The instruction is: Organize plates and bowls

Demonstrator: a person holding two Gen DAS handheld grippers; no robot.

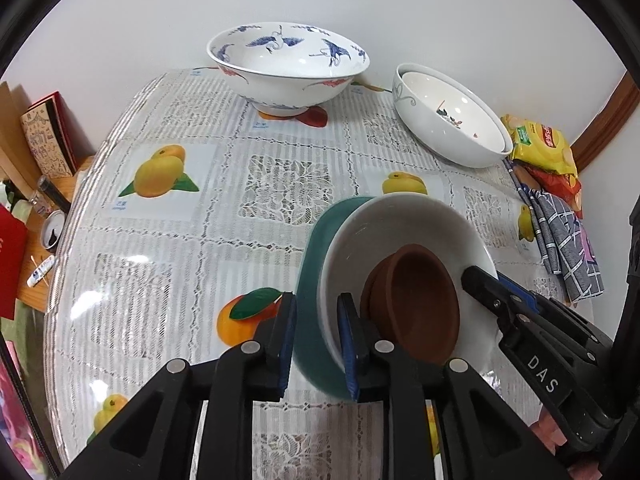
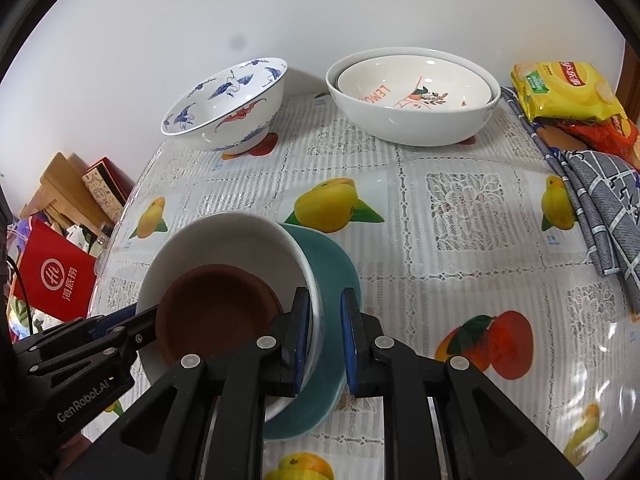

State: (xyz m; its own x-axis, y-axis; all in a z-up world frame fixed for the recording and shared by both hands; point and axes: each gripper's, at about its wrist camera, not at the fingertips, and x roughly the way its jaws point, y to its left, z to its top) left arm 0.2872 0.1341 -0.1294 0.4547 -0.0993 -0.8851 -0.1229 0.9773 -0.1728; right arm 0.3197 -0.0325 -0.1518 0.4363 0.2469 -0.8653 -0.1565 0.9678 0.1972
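A stack of three dishes sits between my grippers: a teal bowl (image 1: 310, 304) outermost, a white bowl (image 1: 404, 220) inside it, and a brown clay dish (image 1: 416, 300) innermost. My left gripper (image 1: 316, 344) is shut on the rims of the teal and white bowls. My right gripper (image 2: 326, 340) is shut on the same rims from the opposite side, over the teal bowl (image 2: 332, 280), white bowl (image 2: 224, 236) and brown dish (image 2: 212, 312). The stack is tilted above the tablecloth.
A blue crane-pattern bowl (image 1: 288, 68) (image 2: 228, 100) and two nested white bowls (image 1: 452, 120) (image 2: 412, 96) stand at the table's far edge by the wall. Snack packets (image 2: 568, 88) and a checked cloth (image 2: 600, 200) lie at the right. Boxes (image 1: 44, 136) clutter the left.
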